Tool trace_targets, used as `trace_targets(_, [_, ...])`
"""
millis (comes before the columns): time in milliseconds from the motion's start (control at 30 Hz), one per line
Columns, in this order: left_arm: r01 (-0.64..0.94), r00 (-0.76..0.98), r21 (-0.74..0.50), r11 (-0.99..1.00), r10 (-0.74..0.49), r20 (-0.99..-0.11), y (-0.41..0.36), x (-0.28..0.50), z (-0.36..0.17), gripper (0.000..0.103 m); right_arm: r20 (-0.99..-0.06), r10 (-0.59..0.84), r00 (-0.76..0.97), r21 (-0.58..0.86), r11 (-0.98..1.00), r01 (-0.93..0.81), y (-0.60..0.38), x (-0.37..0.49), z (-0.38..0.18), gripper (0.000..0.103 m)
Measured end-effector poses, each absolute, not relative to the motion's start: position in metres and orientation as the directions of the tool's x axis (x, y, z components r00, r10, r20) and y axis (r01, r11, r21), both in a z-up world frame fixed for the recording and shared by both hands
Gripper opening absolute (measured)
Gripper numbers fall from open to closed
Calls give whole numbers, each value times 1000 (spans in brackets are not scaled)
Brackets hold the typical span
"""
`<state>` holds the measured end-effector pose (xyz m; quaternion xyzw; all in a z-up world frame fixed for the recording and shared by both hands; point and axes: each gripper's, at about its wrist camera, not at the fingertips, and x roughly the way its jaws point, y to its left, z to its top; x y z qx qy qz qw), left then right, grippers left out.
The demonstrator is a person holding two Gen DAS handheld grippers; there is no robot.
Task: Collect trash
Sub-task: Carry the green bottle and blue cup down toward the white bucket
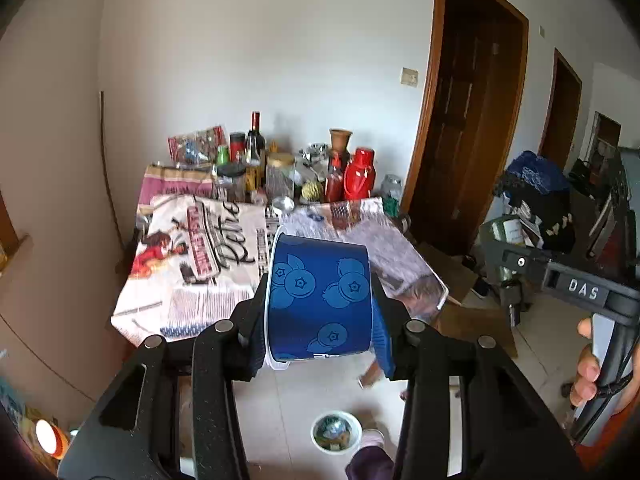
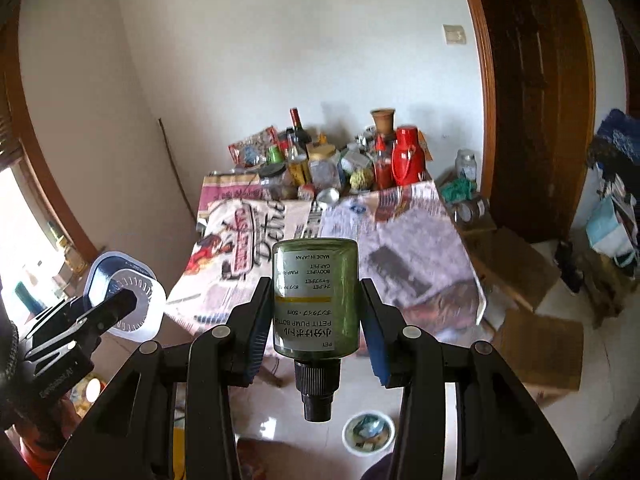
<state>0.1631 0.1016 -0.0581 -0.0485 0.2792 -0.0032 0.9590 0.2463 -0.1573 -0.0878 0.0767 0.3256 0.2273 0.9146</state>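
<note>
1. A lived-in room of a home, used partly for storage.
2. Plain white walls; dark wooden door [image 1: 472,128] in a brown frame, wall switch [image 1: 409,77] beside it.
3. Table [image 2: 420,248] against the wall, covered with spread newspaper; its far end is crowded with household goods: wine bottle [image 1: 255,136], glass jars, red thermos [image 1: 360,174], clay vase [image 1: 340,140].
4. Pale tiled floor; cardboard boxes [image 2: 540,352] near the door.
5. Bags and piled cloth at the right.

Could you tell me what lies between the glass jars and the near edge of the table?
Only spread newspaper sheets cover the table there; both wrist views show this.
</note>
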Motion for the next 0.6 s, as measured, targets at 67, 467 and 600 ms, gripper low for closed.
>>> trace_targets(67, [-20, 832, -103, 995, -40, -554, 101, 156, -62, 43, -583, 458, 671, 285, 889, -359, -156, 236, -93, 39])
trace_targets(467, [-34, 752, -132, 991, -62, -656, 72, 149, -107, 43, -681, 458, 571, 300, 887, -352, -171, 219, -134, 39])
trace_targets(600, [-62, 708, -141, 988, -56, -704, 59, 157, -129, 43, -721, 469, 511, 305, 876, -374, -176, 229, -156, 39])
